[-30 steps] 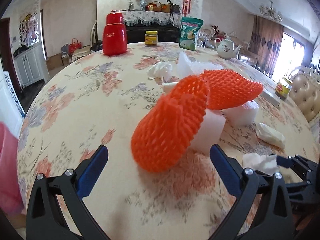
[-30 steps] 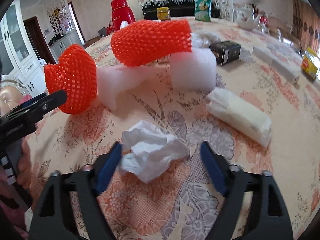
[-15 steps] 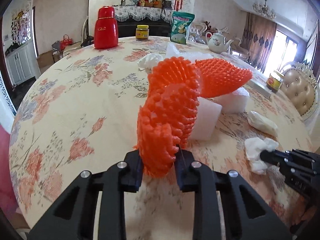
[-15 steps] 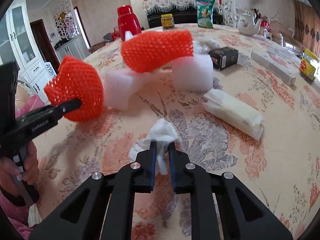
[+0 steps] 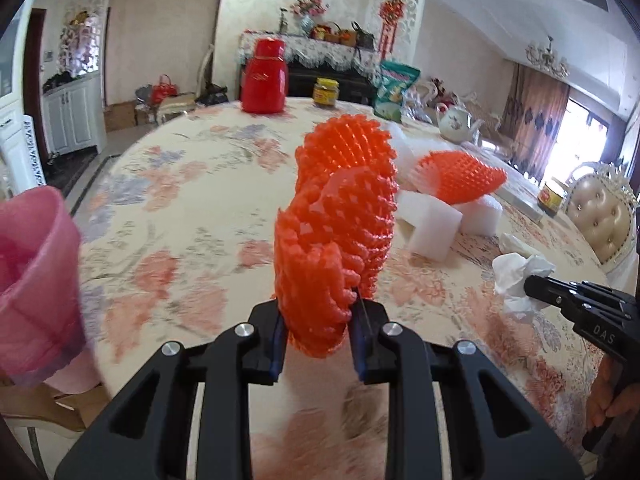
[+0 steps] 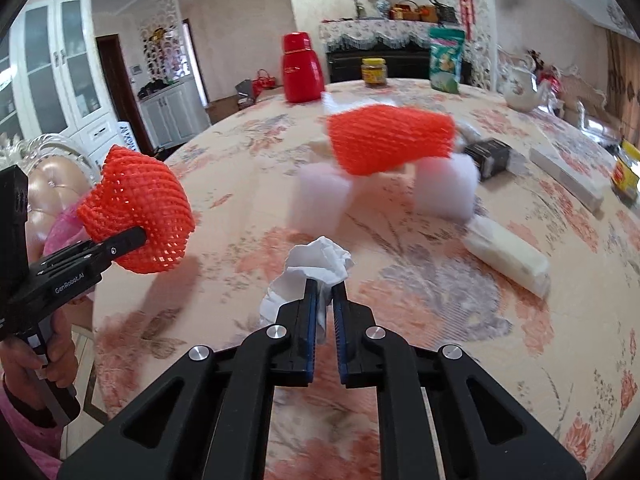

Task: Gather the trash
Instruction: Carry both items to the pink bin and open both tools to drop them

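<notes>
Two pieces of trash are in hand at once, so the step looks like carry-off after pickup. Nearest, the left gripper has its jaws clenched on the orange foam net, lifted clear of the surface; its long axis runs up and away from the jaws, its free end pointing at the far wall. The right gripper grasps a crumpled white tissue, jaws pinched tight. Next, I judge, each load must swing over the pink-lined bin at the near left edge before release. Farther off, a second orange net lies across white foam blocks, long axis left to right.
</notes>
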Demonstrator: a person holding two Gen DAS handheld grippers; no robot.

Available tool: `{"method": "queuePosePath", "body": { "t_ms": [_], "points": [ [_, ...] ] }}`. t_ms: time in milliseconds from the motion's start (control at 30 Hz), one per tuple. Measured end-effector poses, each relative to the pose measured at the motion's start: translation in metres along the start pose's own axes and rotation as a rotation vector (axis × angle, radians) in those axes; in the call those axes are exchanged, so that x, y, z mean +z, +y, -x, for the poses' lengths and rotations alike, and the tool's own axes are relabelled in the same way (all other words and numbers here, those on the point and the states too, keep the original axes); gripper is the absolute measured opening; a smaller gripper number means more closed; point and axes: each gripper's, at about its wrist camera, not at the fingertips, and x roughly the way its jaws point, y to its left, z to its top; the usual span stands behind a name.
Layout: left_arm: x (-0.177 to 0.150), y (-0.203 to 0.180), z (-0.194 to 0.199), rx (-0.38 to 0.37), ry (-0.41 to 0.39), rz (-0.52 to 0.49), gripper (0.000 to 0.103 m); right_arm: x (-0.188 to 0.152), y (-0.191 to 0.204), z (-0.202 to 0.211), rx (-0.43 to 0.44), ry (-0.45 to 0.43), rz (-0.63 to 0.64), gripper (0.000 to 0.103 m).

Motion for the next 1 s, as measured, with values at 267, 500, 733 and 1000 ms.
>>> {"method": "queuePosePath", "body": {
  "t_ms": [267,500,733,1000],
  "points": [
    [-0.007,0.068,0.040,0.121,-0.076,0.115,0.025,0.024,0.074,-0.025,0.166,0.019,0.146,0.011],
    [-0.008,0.146,0.078,0.276,-0.132,0.235,0.025,0.058,0.166,-0.064,0.348,0.042,0.290,0.011],
    [0.002,0.218,0.110,0.429,-0.170,0.293,0.026,0.088,0.247,-0.105,0.489,0.082,0.338,0.011],
    [0.012,0.296,0.100,0.524,-0.127,0.350,0.029,0.111,0.336,-0.156,0.578,0.091,0.396,0.011]
  ]
}}
